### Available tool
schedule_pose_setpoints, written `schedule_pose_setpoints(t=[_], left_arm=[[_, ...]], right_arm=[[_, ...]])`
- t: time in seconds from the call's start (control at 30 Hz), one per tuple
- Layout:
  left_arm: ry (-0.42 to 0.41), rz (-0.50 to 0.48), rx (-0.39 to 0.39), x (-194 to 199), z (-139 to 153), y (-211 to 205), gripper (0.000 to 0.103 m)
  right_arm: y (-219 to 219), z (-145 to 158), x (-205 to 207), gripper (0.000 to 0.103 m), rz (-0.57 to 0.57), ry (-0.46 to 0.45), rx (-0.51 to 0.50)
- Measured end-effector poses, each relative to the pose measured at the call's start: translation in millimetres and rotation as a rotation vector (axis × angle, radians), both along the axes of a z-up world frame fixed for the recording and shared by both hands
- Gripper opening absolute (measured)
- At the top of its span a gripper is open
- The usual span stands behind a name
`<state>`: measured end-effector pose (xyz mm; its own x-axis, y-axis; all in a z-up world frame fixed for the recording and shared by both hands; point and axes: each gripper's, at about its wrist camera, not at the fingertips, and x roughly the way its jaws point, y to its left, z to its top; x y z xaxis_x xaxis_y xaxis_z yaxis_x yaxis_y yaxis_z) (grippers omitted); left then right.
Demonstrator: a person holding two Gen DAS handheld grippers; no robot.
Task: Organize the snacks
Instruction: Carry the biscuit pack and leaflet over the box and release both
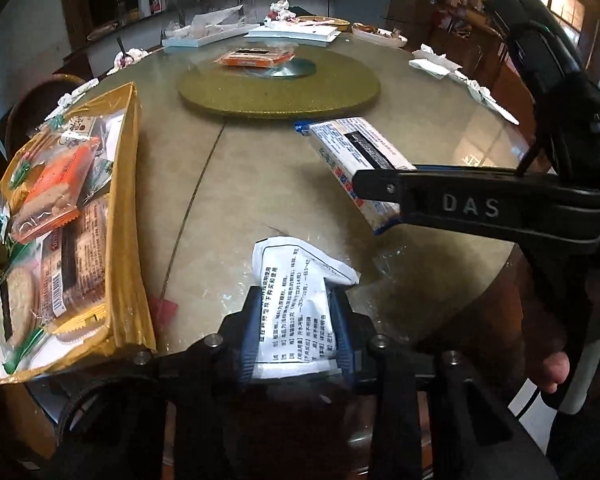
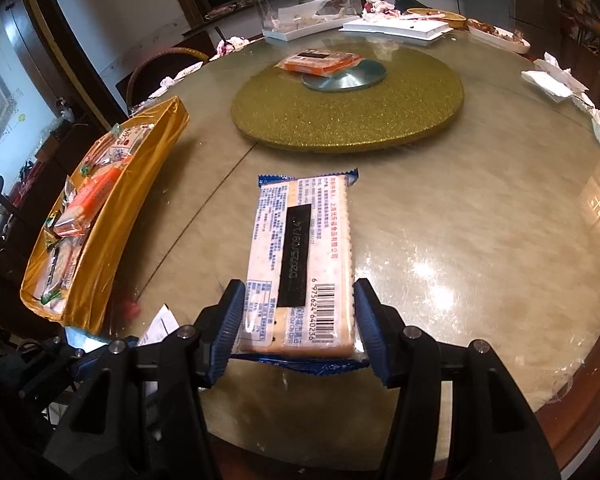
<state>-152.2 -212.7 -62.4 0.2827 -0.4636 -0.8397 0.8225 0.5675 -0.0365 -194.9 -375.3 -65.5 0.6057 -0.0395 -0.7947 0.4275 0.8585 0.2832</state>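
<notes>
White sachet (image 1: 296,308) pinched in the left gripper (image 1: 296,336) at the table (image 1: 440,264) edge, just right of the gold snack tray (image 1: 128,216). Right gripper (image 2: 300,320) clamps the blue-wrapped cracker pack (image 2: 300,256), farther right of that tray.

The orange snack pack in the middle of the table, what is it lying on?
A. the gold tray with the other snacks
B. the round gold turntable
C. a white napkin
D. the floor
B: the orange snack pack lies on the round gold turntable, partly over its silver centre disc, far from the gold tray.
</notes>
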Motion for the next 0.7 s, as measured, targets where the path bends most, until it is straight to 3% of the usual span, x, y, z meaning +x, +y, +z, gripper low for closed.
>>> schedule_pose_setpoints(t=[0.13,0.27,0.37,0.57,0.7], left_arm=[[0.024,0.001,-0.027,3.2,1.7,4.0,0.025],[0.112,0.014,-0.120,10.5,7.8,14.1,0.024],[0.127,0.038,-0.188,12.2,22.2,23.9,0.024],[0.127,0.103,-0.313,21.1,64.4,52.5,0.024],[0.096,0.157,-0.344,34.4,87.2,73.5,0.024]], right_arm=[[-0.2,-0.3,0.4,0.057,0.000,-0.001,-0.002],[2.5,-1.3,0.5,0.056,-0.008,-0.010,-0.013],[5.1,1.0,2.6,0.056,-0.010,-0.023,-0.012],[24.1,38.6,3.1,0.055,0.052,-0.138,0.004],[46.1,67.2,12.5,0.055,0.127,-0.214,0.007]])
